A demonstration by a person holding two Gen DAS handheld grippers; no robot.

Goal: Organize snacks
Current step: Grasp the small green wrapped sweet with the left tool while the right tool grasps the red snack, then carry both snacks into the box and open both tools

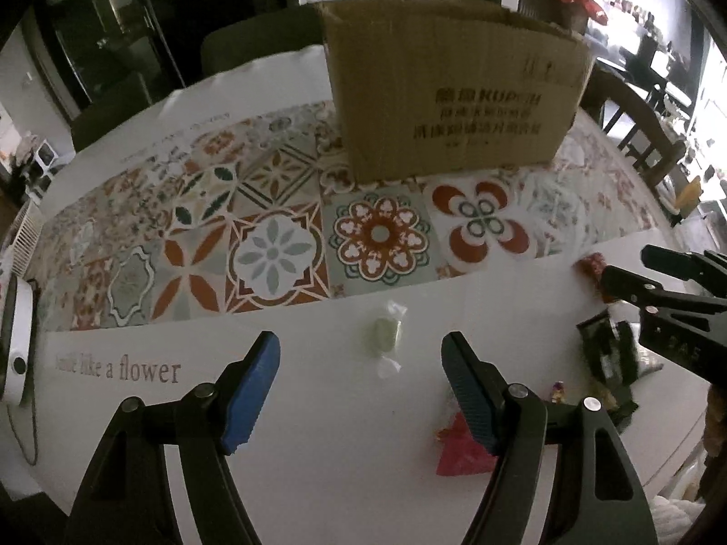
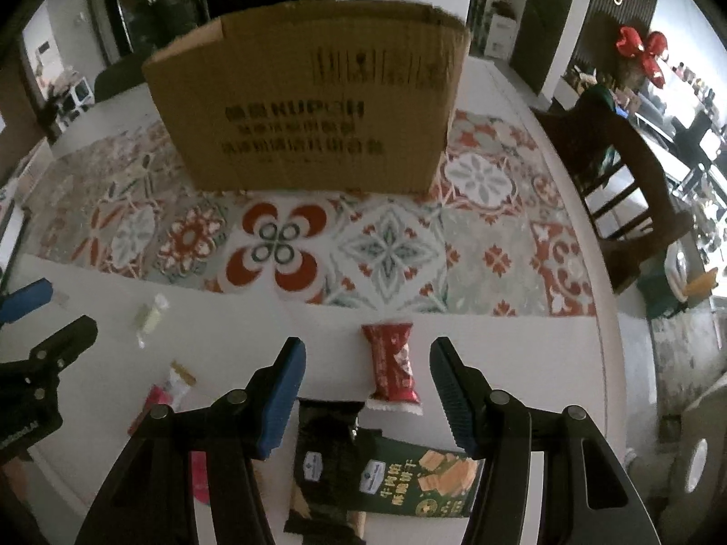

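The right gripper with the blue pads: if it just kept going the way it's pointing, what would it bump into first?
Most likely the red snack packet, which lies on the white table in line with the open right gripper. Nothing else shows between them, though depth is hard to judge here.

The left gripper [image 1: 361, 390] points down at a slant, and its jaws stand wide apart with nothing held between them. The right gripper [image 2: 365, 393] points down the same way, with its jaws apart too and nothing pinched in them. Each one has blue pads [image 1: 250, 393] on black arms. The two grippers sit side by side, near each other.
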